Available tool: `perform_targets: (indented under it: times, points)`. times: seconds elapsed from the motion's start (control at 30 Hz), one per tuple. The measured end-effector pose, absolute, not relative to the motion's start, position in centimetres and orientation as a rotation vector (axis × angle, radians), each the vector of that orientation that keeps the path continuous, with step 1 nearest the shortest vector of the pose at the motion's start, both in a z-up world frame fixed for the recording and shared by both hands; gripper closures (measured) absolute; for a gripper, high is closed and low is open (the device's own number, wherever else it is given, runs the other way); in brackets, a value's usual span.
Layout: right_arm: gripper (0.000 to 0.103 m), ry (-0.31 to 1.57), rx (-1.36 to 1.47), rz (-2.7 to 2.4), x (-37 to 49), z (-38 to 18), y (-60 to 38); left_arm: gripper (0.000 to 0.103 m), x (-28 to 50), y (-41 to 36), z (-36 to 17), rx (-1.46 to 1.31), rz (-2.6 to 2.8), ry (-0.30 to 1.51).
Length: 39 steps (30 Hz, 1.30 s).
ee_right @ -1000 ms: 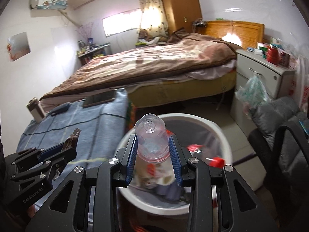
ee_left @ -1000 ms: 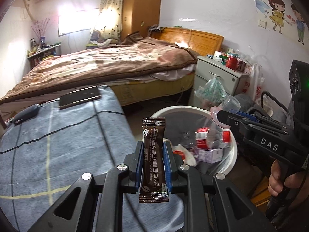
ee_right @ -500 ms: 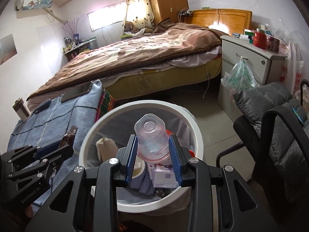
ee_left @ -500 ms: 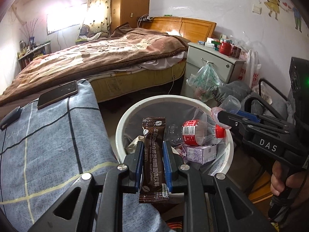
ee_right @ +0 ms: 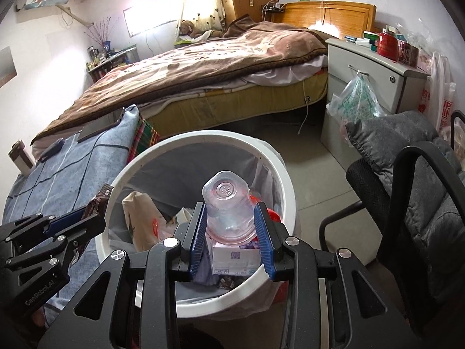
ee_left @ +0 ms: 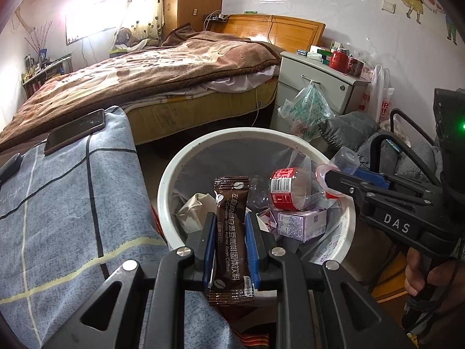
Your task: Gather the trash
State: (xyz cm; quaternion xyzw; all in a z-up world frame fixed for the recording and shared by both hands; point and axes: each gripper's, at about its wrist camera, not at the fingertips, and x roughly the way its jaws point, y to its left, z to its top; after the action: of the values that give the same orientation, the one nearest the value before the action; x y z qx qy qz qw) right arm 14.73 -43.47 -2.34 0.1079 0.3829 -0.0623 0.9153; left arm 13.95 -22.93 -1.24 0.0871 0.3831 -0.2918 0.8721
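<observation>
Trash was basically at the bin (ee_right: 286,174) already, just not dropped: left gripper (ee_left: 231,245) fingers pinched a coffee sachet (ee_left: 231,232) over its near rim, right gripper (ee_right: 231,234) fingers squeezed a clear plastic cup (ee_right: 226,209) above the middle. Both needed releasing.

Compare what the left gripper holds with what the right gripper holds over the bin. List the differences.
The coffee sachet in the left gripper is flat, dark brown and printed; the plastic cup in the right gripper is round, clear and unprinted.
The sachet stands on end; the cup's base points away from the camera.
The jaws are narrow on the sachet, wider on the cup.
Both are held above the white bin.
</observation>
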Motion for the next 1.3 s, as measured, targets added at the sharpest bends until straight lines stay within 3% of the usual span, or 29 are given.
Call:
perform_targets:
  times: [0.1, 0.3, 0.4, 0.43, 0.5, 0.73, 1.3]
  points:
    - [0.067, 0.797, 0.224, -0.129, 14.8, -2.5, -43.5, 0.080, 14.0, -23.0, -1.3, 0.181, -0.610, 0.805]
    - [0.066, 0.810, 0.228, -0.135, 15.0, -2.8, -43.5, 0.061, 14.0, -22.8, -1.4, 0.172, -0.610, 0.805]
    - [0.058, 0.805, 0.238, -0.134, 14.8, -2.7, -43.5, 0.049, 14.0, -22.7, -1.3, 0.169, -0.596, 0.802]
    - [0.050, 0.803, 0.240, -0.135, 14.8, -2.7, -43.6, 0.049, 13.9, -22.6, -1.3, 0.166, -0.592, 0.801]
    - [0.045, 0.796, 0.244, -0.139, 14.6, -2.6, -43.5, 0.048, 13.8, -22.3, -1.2, 0.160, -0.589, 0.798]
    - [0.045, 0.776, 0.241, -0.143, 13.9, -2.2, -42.9, 0.042, 13.0, -21.4, -0.6, 0.154, -0.561, 0.774]
    - [0.045, 0.624, 0.192, -0.217, 8.8, -0.2, -39.2, 0.041, 8.4, -17.4, 1.0, 0.152, -0.452, 0.631]
